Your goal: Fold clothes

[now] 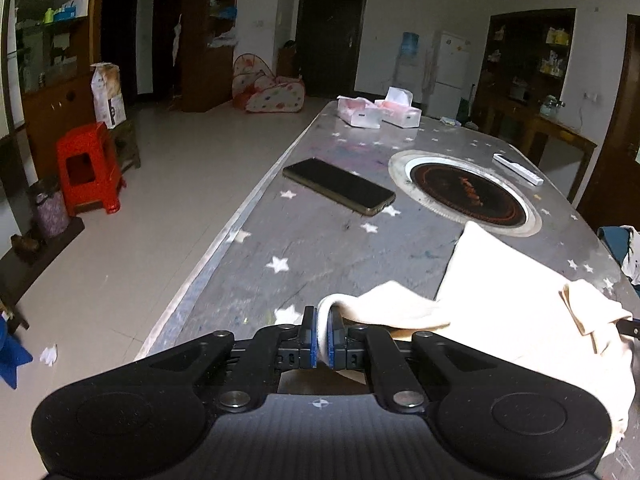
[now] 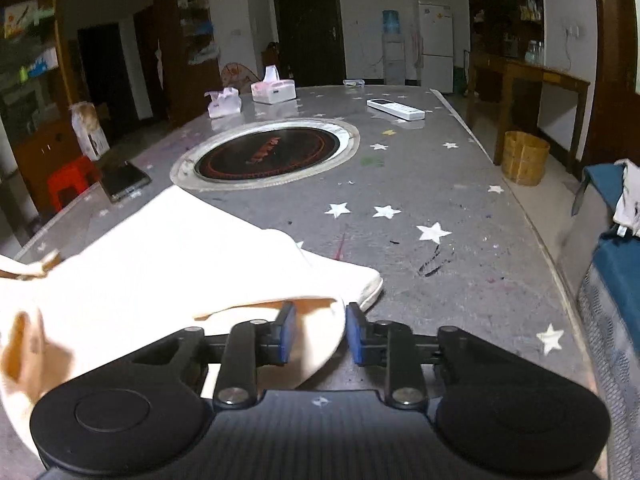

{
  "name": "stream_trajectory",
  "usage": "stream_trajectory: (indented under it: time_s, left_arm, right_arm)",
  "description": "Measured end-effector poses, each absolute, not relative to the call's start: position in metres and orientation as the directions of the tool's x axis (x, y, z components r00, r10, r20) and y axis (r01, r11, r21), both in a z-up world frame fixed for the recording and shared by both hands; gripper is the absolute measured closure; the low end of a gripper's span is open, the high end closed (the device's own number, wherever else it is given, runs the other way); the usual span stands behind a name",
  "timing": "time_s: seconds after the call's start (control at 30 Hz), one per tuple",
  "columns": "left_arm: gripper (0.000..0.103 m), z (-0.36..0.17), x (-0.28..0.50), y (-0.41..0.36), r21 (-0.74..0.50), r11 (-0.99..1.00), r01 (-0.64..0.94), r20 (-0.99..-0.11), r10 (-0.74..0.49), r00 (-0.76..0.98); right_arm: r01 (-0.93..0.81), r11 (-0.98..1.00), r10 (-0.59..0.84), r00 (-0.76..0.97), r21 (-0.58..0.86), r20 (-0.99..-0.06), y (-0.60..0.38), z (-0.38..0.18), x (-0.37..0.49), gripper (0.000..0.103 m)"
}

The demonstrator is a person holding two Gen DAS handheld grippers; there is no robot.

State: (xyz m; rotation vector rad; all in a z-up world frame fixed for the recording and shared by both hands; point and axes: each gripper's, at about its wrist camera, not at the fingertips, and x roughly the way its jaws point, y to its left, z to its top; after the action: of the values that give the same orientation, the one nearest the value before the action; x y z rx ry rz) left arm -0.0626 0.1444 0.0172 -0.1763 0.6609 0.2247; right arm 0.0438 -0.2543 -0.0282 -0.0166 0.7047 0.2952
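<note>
Left gripper (image 1: 322, 334) pinches cream garment (image 1: 500, 292) on starred table (image 1: 320, 240).

The cream garment (image 2: 168, 264) runs off the left edge; its lower part hides behind the right claw (image 2: 318, 334).

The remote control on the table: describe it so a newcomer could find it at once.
Start at the round black cooktop sunk into the grey star-patterned table. Beyond it toward the table's far right edge lies the remote control, flat and alone. It is a slim white bar, unlike the boxy tissue packs farther left.
</note>
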Motion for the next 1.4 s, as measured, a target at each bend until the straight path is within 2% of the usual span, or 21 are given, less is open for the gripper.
stream_trajectory:
  time_s: [0.07,0.13,0.47,0.53,0.6,0.7,0.9,0.97,1.03,1.1,1.27,1.4]
  left_arm:
    - [0.098,0.015,-0.068,0.145,-0.088,0.961,-0.264,-0.629,0.152,0.762]
    - [0.098,0.014,-0.073,0.146,-0.09,0.96,-0.266,-0.633,0.151,0.759]
    - [0.098,0.017,-0.102,0.144,-0.09,0.967,-0.239,-0.635,0.129,0.762]
    - [0.098,0.011,-0.104,0.143,-0.08,0.969,-0.232,-0.65,0.125,0.75]
    - [0.097,0.004,-0.101,0.139,-0.056,0.972,-0.227,-0.668,0.133,0.733]
    - [0.094,0.001,-0.103,0.134,-0.031,0.977,-0.209,-0.678,0.134,0.723]
    - [0.086,0.019,-0.125,0.117,0.027,0.99,-0.136,-0.637,0.122,0.761]
    - [0.077,0.026,-0.134,0.106,0.029,0.996,-0.081,-0.617,0.082,0.782]
    - [0.073,0.029,-0.14,0.089,0.019,1.0,0.006,-0.607,0.007,0.795]
    - [0.072,0.026,-0.142,0.068,0.012,0.994,0.108,-0.612,-0.078,0.787]
    - [0.059,0.011,-0.136,0.032,0.04,0.969,0.242,-0.626,-0.164,0.762]
    - [0.054,-0.001,-0.131,0.003,0.061,0.936,0.346,-0.639,-0.23,0.734]
  right_arm:
    - [-0.27,0.959,0.259,0.728,0.082,-0.635,-0.254,-0.029,0.044,0.099]
    - [-0.265,0.961,0.253,0.748,0.073,-0.613,-0.256,-0.024,0.039,0.101]
    - [-0.155,0.988,0.129,0.875,-0.018,-0.467,-0.302,0.029,-0.006,0.101]
    - [-0.094,0.995,0.069,0.879,-0.031,-0.472,-0.315,0.027,-0.01,0.101]
    - [-0.053,0.998,0.034,0.849,-0.022,-0.527,-0.327,0.017,-0.006,0.098]
    - [-0.035,0.999,0.025,0.825,-0.007,-0.564,-0.335,0.006,-0.009,0.098]
    - [-0.222,0.975,0.174,0.786,-0.009,-0.593,-0.319,0.011,-0.041,0.096]
    - [-0.308,0.951,0.245,0.748,0.004,-0.617,-0.307,0.009,-0.053,0.096]
    - [-0.392,0.92,0.309,0.705,0.012,-0.639,-0.292,0.006,-0.065,0.095]
    - [-0.448,0.894,0.346,0.673,0.012,-0.653,-0.277,0.001,-0.07,0.091]
    - [-0.542,0.84,0.417,0.614,0.027,-0.67,-0.249,-0.008,-0.079,0.087]
    - [-0.641,0.767,0.467,0.572,-0.012,-0.675,-0.229,-0.009,-0.096,0.074]
